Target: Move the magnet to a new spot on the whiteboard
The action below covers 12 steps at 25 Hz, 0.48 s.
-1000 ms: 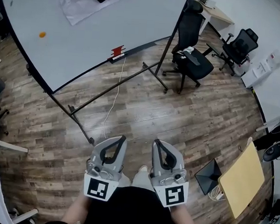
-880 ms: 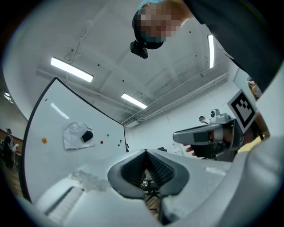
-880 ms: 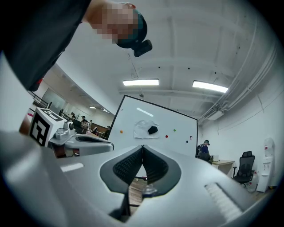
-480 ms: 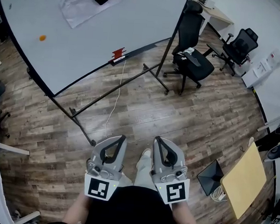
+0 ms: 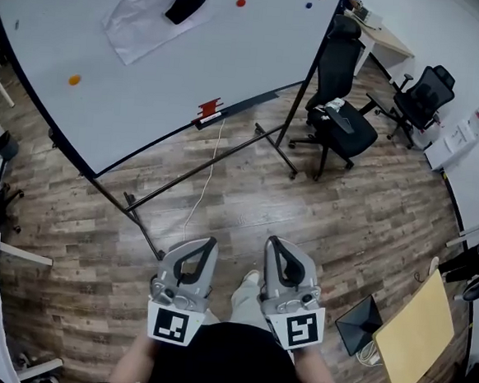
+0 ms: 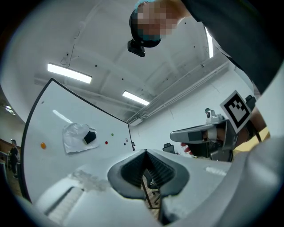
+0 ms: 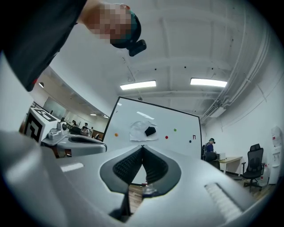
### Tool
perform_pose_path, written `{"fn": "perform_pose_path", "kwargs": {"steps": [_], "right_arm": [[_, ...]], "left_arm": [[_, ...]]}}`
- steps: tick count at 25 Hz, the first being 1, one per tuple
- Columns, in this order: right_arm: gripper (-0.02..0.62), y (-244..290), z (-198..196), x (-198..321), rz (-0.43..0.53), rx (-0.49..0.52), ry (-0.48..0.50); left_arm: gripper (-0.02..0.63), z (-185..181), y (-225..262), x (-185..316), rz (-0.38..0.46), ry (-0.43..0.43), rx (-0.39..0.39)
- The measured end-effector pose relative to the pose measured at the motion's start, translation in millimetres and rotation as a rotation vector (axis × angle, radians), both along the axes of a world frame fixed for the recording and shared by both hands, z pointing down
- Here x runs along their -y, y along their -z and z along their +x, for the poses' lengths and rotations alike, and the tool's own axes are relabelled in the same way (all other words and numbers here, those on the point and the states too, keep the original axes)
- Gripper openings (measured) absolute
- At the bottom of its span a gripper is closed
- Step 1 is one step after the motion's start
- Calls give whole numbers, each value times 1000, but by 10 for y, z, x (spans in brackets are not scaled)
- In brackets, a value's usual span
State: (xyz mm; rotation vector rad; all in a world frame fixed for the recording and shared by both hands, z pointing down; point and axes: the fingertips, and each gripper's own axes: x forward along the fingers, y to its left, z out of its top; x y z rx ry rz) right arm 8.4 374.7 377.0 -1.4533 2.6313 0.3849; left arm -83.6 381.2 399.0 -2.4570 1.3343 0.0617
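Whiteboard (image 5: 149, 80) slightly nearer than before; fingers of left gripper (image 5: 211, 243) and right gripper (image 5: 272, 242) closed, empty.

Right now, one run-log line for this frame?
phase: pre-grasp | left tool: shut, empty | right tool: shut, empty | whiteboard: ahead, tools apart from it | orange magnet: on board's left, untouched

Whiteboard (image 5: 149, 80) is smooth, glossy white, on a thin black stand (image 5: 200, 171) that looks like metal. The sheet (image 5: 141, 22) stuck on it at 11 o'clock looks like crinkly clear plastic. Floor (image 5: 304, 208) is grainy wood-look planks with a low sheen. Left gripper (image 5: 209, 244) and right gripper (image 5: 272, 243) are matt grey plastic with ribbed black pads. Tabletop (image 5: 414, 337) at 4 o'clock is pale, smooth wood. Chair (image 5: 336, 124) at 1 o'clock is matt black.
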Motion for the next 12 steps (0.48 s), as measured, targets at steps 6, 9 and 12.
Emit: {"fn": "perform_pose_path", "kwargs": {"steps": [6,9,12], "right_arm": [[2,-21,224,458,-13,10,17],[2,-52,325,705,-25,7,21],[2,-77,417,913,-25,8,25]], "left_arm": [[0,207,-19,413,-11,24,-1],[0,308,-15,626,-10,35,-1],[0,401,-35,816,-15,47,10]]}}
